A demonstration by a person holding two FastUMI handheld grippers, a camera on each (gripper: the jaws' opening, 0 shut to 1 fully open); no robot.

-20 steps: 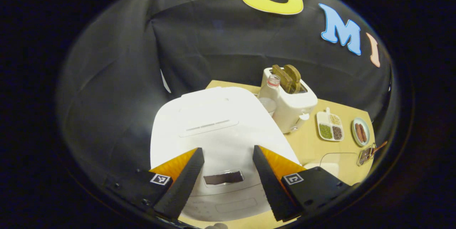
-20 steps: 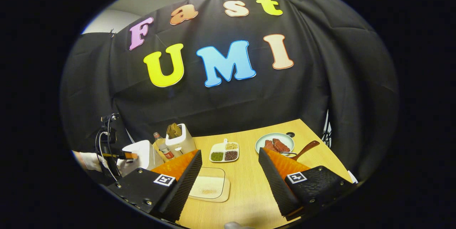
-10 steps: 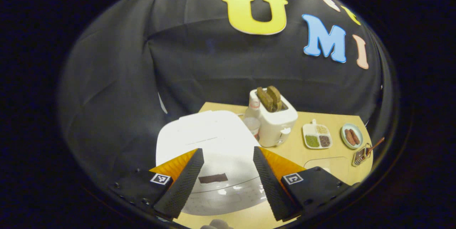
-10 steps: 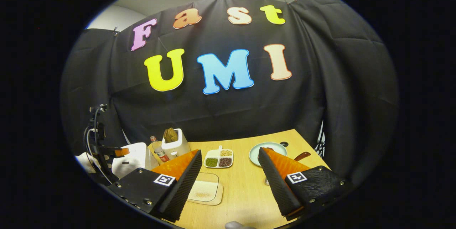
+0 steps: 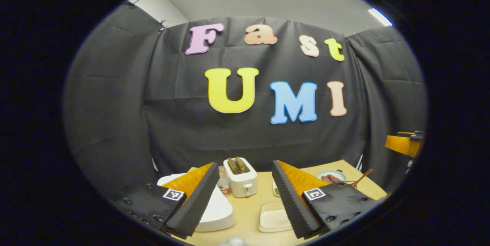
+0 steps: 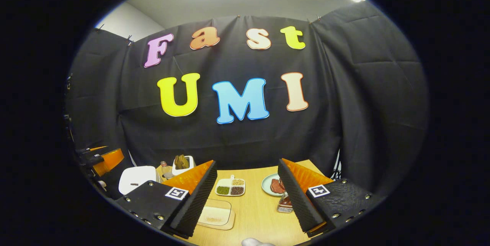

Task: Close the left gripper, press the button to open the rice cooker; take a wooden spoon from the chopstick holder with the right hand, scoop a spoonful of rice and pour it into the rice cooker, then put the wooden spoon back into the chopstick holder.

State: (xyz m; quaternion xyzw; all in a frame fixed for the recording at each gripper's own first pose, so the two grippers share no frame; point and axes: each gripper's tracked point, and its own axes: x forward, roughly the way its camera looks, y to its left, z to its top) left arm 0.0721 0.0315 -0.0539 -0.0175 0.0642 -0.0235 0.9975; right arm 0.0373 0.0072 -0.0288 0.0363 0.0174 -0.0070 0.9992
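Left gripper (image 5: 245, 200) held up above the wooden surface (image 5: 249, 215), jaws spread wide, nothing between them. Right gripper (image 6: 247, 196) likewise lifted, jaws wide apart and empty. Rice cooker (image 5: 218, 209), white, lid down, sits at the left end of the surface, partly behind the left gripper's near finger; in the right gripper view it shows far left (image 6: 136, 179). Behind it a small bottle (image 5: 223, 184), then a white toaster (image 5: 241, 181) with slices of bread sticking out of the slots. Shallow rice tray (image 6: 215, 215) lies near the front edge of the surface, in the left gripper view between the fingers (image 5: 273, 219). Divided dish of grains (image 6: 230, 186) is behind the tray, mid-surface. Plate with meat pieces (image 6: 272, 185) to its right. Chopstick holder (image 6: 285, 203), a wire rack, stands just in front of the plate, partly hidden by the right gripper's finger. Wooden spoon (image 5: 363, 178) handle pokes up at the right end beside the plate in the left gripper view; spoon bowl too small to make out.
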